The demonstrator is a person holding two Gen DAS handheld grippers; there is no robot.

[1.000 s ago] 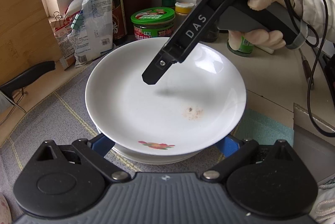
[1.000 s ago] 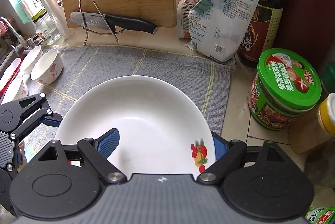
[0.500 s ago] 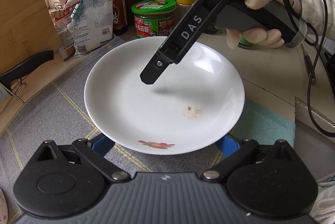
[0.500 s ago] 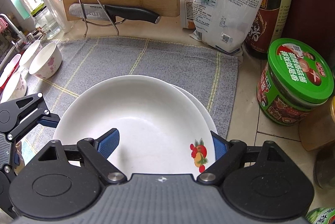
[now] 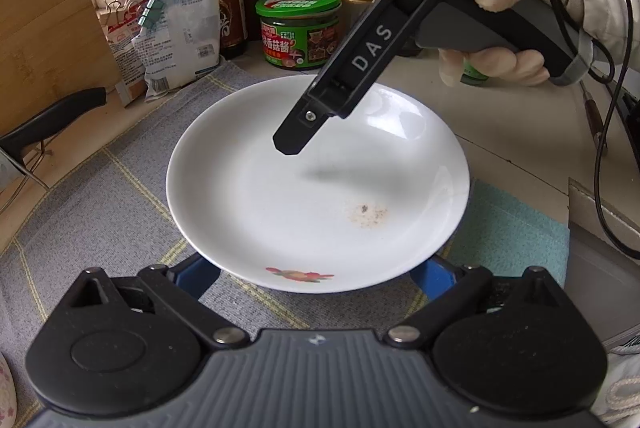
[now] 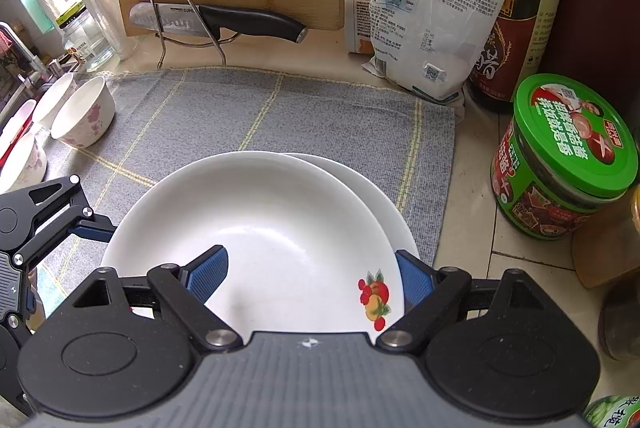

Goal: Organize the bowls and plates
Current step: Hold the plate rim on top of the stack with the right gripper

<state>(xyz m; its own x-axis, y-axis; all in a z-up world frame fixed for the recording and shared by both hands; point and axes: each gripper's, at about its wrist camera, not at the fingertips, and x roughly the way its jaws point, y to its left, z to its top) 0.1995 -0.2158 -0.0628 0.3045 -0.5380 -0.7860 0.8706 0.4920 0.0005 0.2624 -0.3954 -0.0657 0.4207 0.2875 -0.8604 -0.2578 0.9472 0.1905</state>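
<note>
As I see it, right gripper (image 6: pixel 310 272): wide, astride plate (image 6: pixel 260 212) rim.
Left gripper (image 5: pixel 314 268): flanking plate; cannot tell.

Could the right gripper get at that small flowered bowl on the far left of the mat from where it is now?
Probably not yet. The right gripper has one blue pad over the top plate, the other outside its rim; the flowered bowl sits across bare mat, past the left gripper.

Two black handheld tools, one gloved hand

Each tool has a ribbed grey body, black linkage arms with silver screws, and blue ribbed pads. The right tool (image 5: pixel 296 144) carries white "DAS" lettering, a grey handle and a looping black cable; the hand (image 5: pixel 504 24) on it wears a pale glove and cream sleeve.
</note>
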